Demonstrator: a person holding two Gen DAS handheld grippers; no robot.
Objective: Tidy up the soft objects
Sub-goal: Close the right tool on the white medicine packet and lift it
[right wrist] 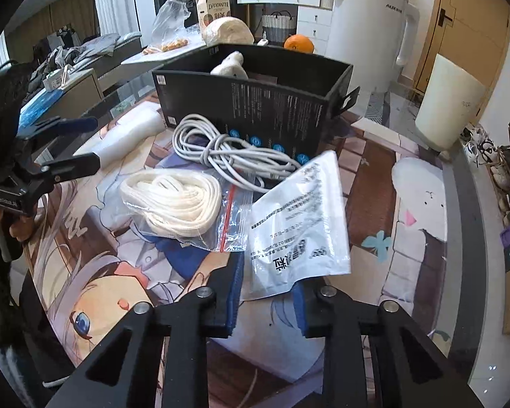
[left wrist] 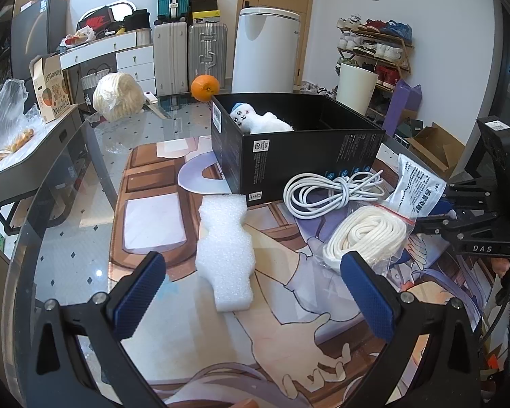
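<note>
A black box stands on the mat with a white plush toy inside; the box also shows in the right wrist view. My left gripper is open, its pads either side of a white foam piece. My right gripper is shut on a white printed pouch, held above the mat; the pouch also shows in the left wrist view. A bagged white rope and a coiled white cable lie in front of the box.
The printed mat covers a glass table. An orange and a bagged ball of yarn sit behind the box. A white appliance, suitcases and a shoe rack stand beyond the table.
</note>
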